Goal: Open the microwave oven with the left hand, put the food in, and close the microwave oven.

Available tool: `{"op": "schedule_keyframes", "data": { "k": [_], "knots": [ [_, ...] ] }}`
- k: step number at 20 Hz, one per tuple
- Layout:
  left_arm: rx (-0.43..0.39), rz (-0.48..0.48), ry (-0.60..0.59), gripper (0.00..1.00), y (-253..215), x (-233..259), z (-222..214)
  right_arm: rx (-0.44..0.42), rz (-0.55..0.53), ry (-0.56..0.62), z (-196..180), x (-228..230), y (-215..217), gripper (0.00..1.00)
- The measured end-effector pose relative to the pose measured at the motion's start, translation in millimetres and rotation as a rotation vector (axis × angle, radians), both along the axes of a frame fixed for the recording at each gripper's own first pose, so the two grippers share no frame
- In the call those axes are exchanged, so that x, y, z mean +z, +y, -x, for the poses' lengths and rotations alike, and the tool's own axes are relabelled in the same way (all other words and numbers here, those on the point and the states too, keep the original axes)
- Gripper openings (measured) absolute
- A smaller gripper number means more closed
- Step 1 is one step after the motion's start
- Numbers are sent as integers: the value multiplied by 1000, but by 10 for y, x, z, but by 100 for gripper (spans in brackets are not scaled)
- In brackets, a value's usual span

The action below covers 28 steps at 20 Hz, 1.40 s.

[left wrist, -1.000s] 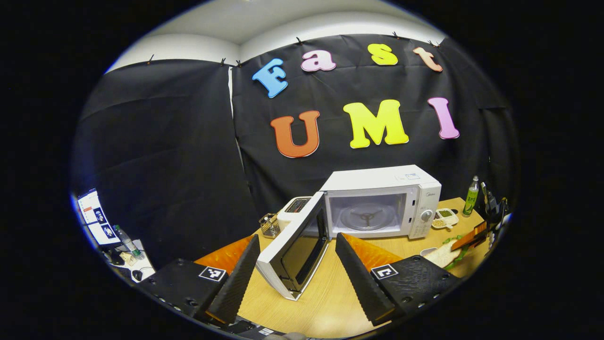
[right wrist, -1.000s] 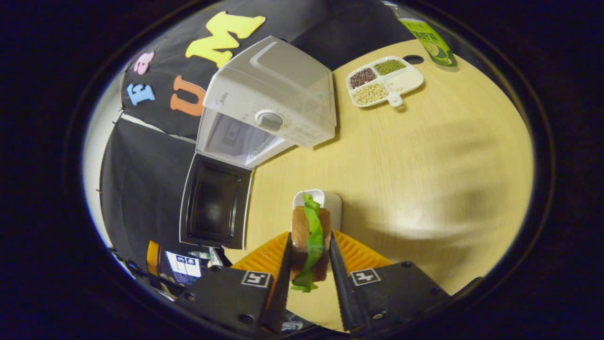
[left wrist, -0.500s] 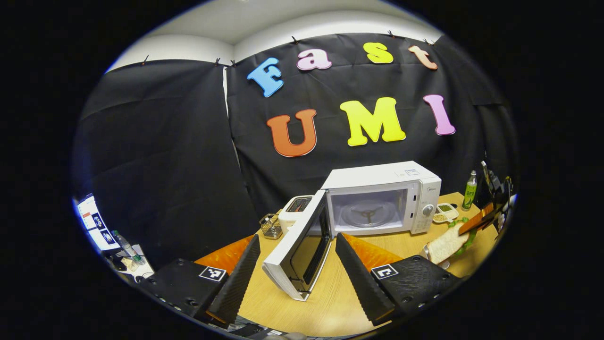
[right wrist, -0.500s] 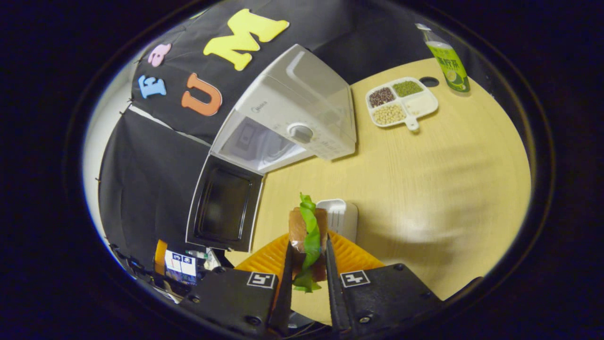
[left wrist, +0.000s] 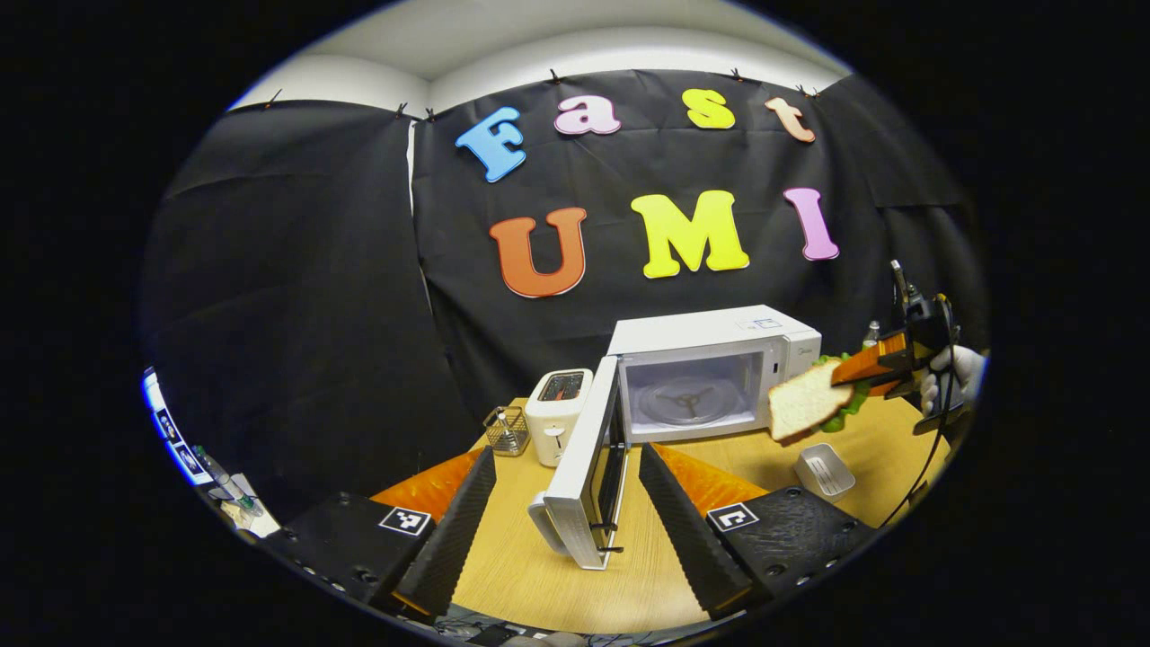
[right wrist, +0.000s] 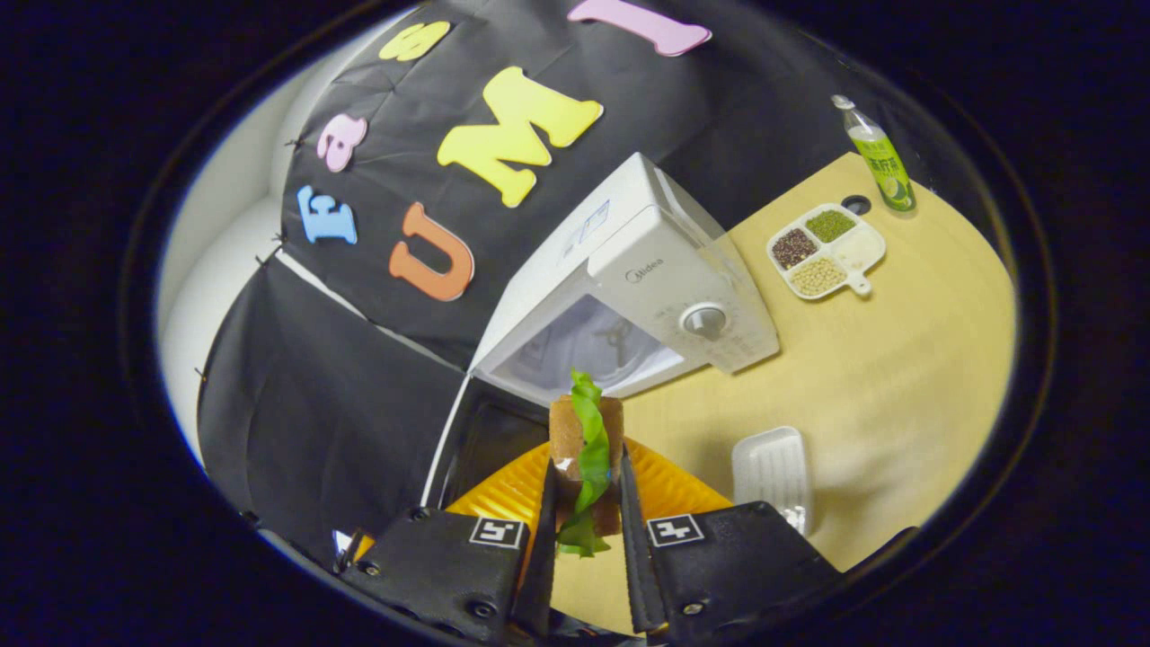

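The white microwave stands on the wooden table with its door swung wide open and the turntable showing inside. My left gripper is open, its fingers on either side of the door's edge and apart from it. My right gripper is shut on a sandwich with a green lettuce leaf. In the left gripper view the sandwich hangs in the air just right of the oven's opening, held by a gloved hand. In the right gripper view the microwave lies straight ahead.
A small white dish lies on the table below the sandwich, also the dish in the right gripper view. A toaster and a wire basket stand left of the oven. A divided snack tray and a green bottle sit at the far right.
The right gripper lifted the sandwich off the white dish and carried it up and left toward the oven's opening. The left gripper drew back a little from the open door.
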<state>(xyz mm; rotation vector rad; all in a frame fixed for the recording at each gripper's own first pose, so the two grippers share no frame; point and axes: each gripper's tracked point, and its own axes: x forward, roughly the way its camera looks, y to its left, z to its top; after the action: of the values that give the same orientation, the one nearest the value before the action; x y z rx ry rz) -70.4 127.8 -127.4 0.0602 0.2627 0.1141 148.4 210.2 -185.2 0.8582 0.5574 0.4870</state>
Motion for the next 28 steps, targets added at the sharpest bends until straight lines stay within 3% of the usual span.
{"op": "schedule_keyframes", "data": {
  "k": [7,10,14,19,20,21,22,23,24,25,28],
  "knots": [
    [-21,-50,-5,96,195,-85,-59,-316,-205,-68,-689,-190,790,36],
    [-13,-64,4,96,315,-169,-107,-399,-272,-46,-1030,-368,1143,36],
    [-3,-69,18,96,473,-244,-152,-524,-266,-67,-1562,-568,1396,36],
    [5,-84,25,95,592,-337,-238,-606,-326,-68,-2076,-704,1550,37],
    [10,-101,39,95,639,-391,-247,-591,-304,-76,-2154,-726,1605,28],
    [15,-107,43,95,681,-414,-265,-586,-273,-83,-2227,-782,1635,37],
    [13,-99,46,96,688,-404,-280,-603,-259,-96,-2283,-810,1601,30],
    [8,-93,42,96,683,-386,-292,-611,-248,-95,-2319,-850,1565,41],
    [5,-91,42,96,673,-399,-321,-615,-196,-89,-2331,-939,1537,34],
    [3,-91,45,96,666,-409,-343,-627,-154,-83,-2341,-1025,1474,34],
    [-8,-100,35,96,617,-394,-370,-647,-5,-106,-2313,-1058,1353,46]
  ]
}}
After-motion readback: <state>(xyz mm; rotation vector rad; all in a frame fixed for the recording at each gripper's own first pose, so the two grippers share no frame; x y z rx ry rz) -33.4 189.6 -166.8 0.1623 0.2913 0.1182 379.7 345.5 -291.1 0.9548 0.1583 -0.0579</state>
